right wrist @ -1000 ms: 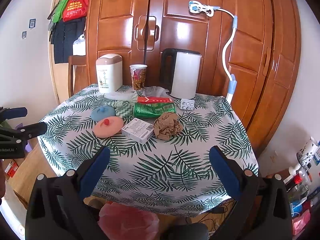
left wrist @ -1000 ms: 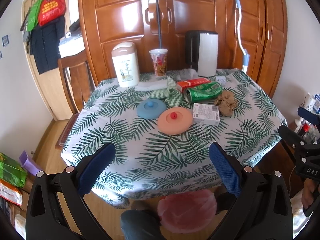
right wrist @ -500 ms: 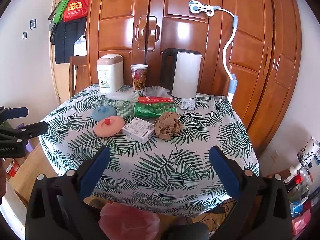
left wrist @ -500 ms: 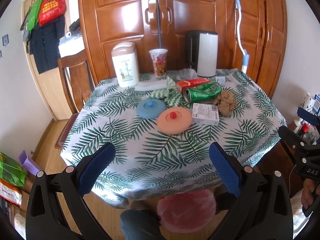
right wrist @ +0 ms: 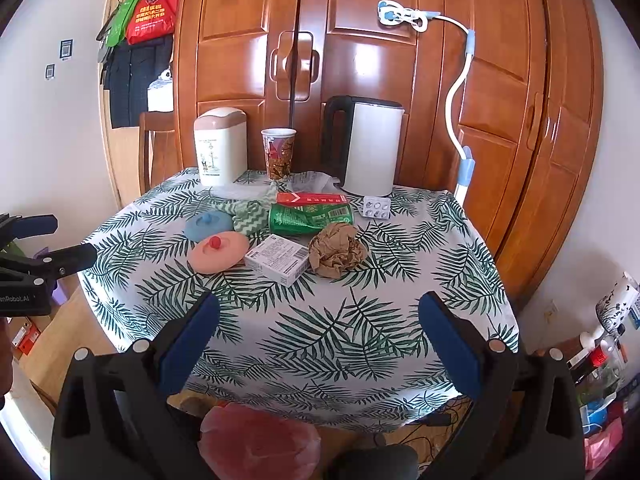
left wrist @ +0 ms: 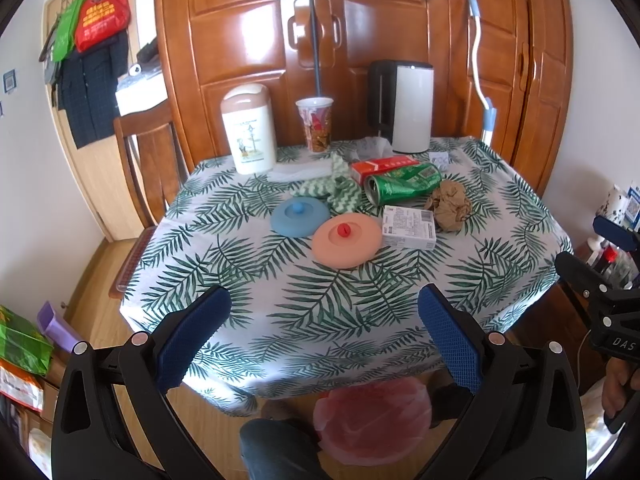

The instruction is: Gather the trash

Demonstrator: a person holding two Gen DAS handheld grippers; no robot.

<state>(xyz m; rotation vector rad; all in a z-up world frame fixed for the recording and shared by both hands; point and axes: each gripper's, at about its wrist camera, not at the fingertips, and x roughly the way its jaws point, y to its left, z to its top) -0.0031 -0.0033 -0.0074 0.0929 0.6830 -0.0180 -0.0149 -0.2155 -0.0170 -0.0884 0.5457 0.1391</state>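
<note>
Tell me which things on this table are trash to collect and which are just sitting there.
Likely trash: crumpled brown paper, crushed green can, small white box, red carton, blister pack; the last three are a guess.

Just lying about: kettle, paper cup, lidded bin (perhaps where trash goes), blue lid, orange lid, green cloth.

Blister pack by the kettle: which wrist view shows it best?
Right wrist. The blister pack is larger there and its pill pockets are visible beside the kettle. The left wrist shows it only as a small, pale patch.
</note>
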